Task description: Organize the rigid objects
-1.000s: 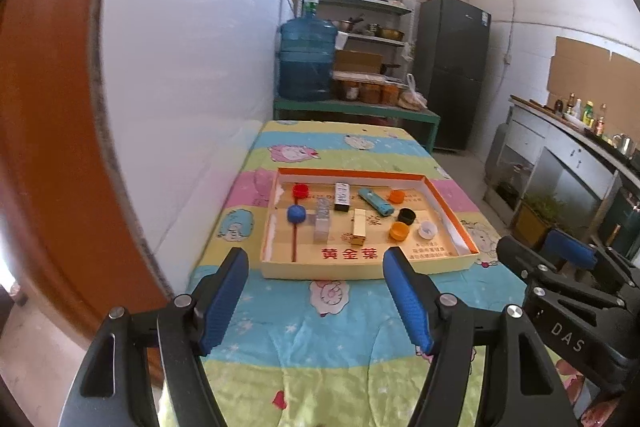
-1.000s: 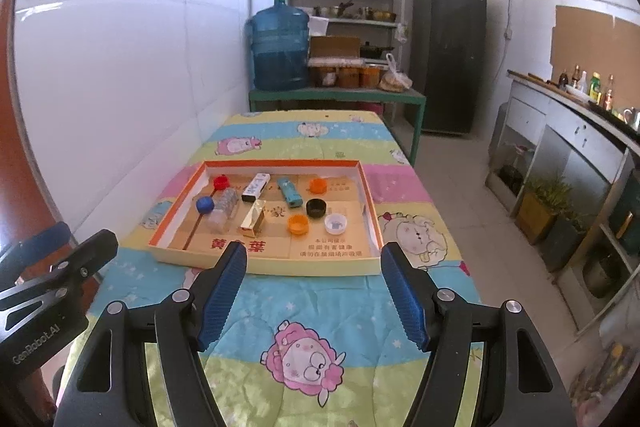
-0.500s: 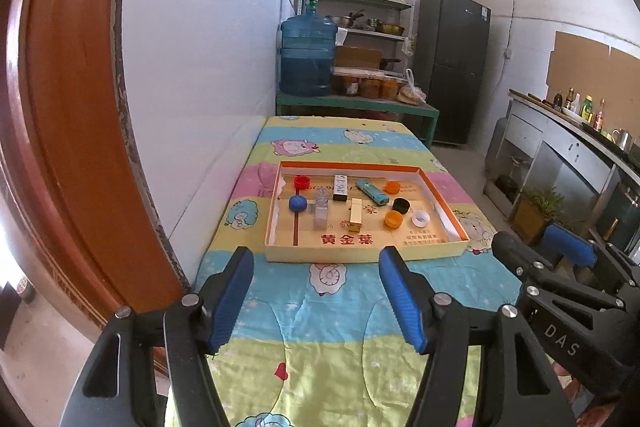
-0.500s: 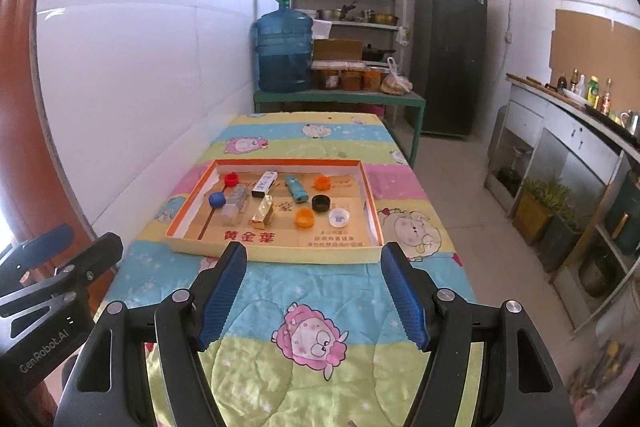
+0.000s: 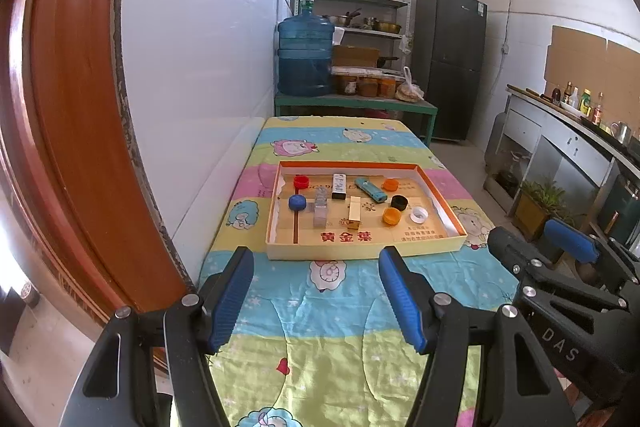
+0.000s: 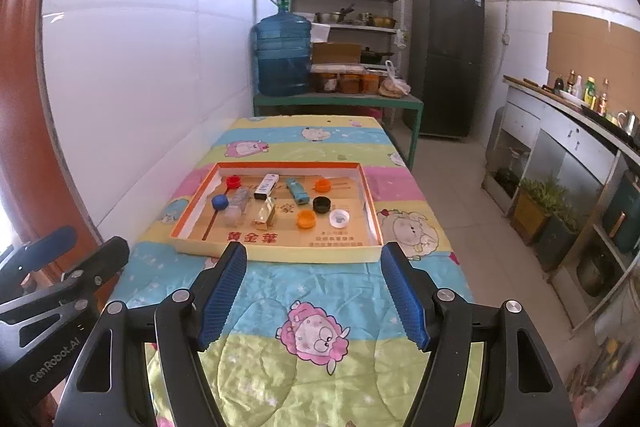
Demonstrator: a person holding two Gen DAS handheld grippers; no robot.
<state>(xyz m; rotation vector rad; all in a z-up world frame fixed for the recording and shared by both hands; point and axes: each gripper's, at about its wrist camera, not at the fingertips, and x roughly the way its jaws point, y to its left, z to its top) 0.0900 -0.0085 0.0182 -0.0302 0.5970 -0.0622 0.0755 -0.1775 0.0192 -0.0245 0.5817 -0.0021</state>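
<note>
A shallow cardboard tray (image 5: 360, 251) (image 6: 280, 253) with an orange rim lies on a cartoon-print cloth. In it are several bottle caps: red (image 5: 301, 181), blue (image 5: 297, 202), black (image 5: 399, 202), white (image 5: 419, 214) and two orange (image 5: 391, 215). Also in it are a white box (image 5: 339, 185), a teal lighter (image 5: 370, 189), a gold box (image 5: 353, 212) and a clear bottle (image 5: 320, 206). My left gripper (image 5: 316, 297) and right gripper (image 6: 314, 291) are both open and empty, held well back from the tray's near edge.
A white tiled wall (image 5: 192, 87) and an orange door frame (image 5: 72, 107) run along the left. A water jug (image 5: 306, 57), shelves and a dark fridge (image 5: 450, 63) stand behind the table. A counter (image 6: 560, 131) lines the right wall.
Both grippers have pulled back and up from the tray, which now looks smaller and farther. Both stay open and empty. Nothing in the tray moved.
</note>
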